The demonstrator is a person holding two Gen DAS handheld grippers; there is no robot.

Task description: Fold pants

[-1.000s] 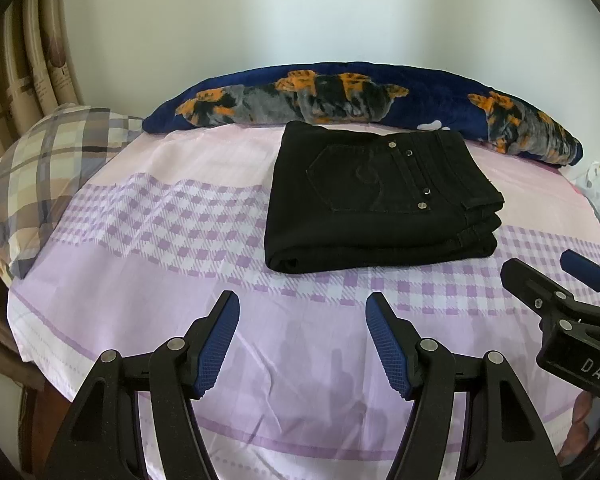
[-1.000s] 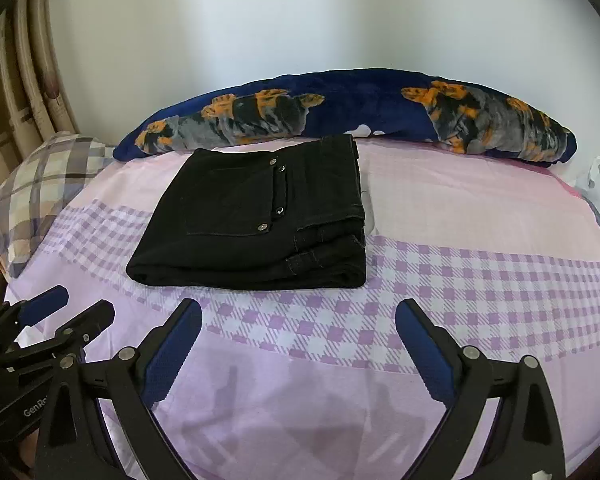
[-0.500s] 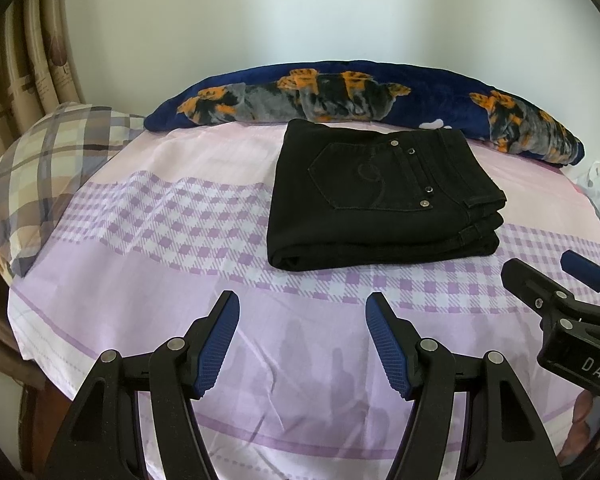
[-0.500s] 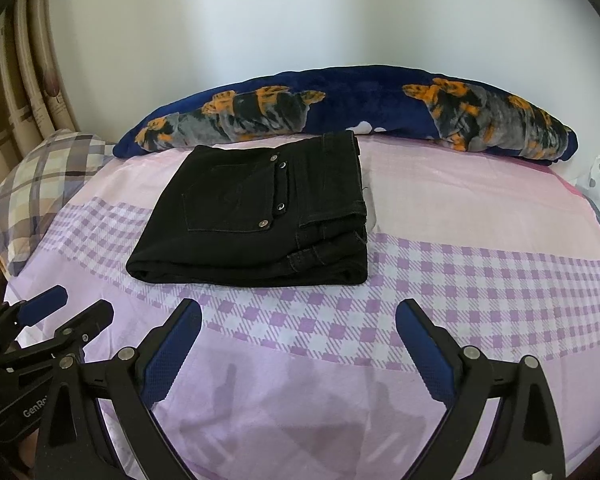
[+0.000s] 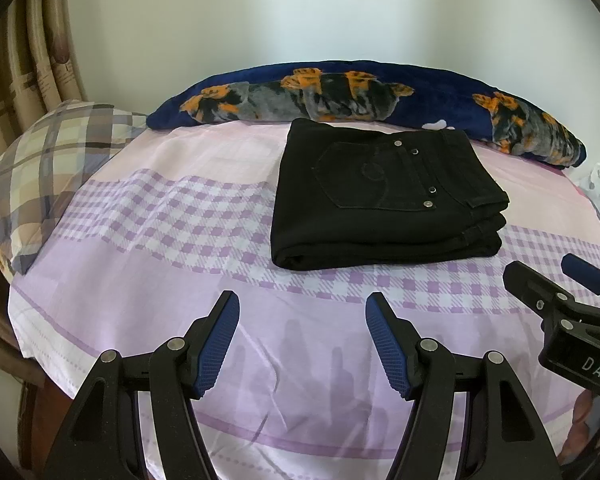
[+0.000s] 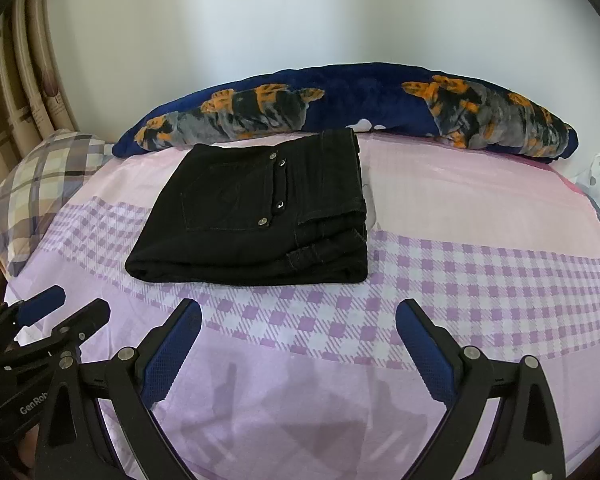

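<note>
Pants (image 5: pixel 384 200) folded on bedsheet (image 5: pixel 160 280) (grippers apart)

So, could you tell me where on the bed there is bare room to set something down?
The bedsheet is bare right of the folded black pants, up to the blue bolster. It is also bare between the pants and the plaid pillow, and along the near strip ahead of both open grippers, left and right. The back edge is crowded: pants meet bolster.

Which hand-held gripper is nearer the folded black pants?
Left, slightly. The left hand-held gripper sits just before the pants' near fold; the right hand-held gripper is off their right corner. Neither touches them.
</note>
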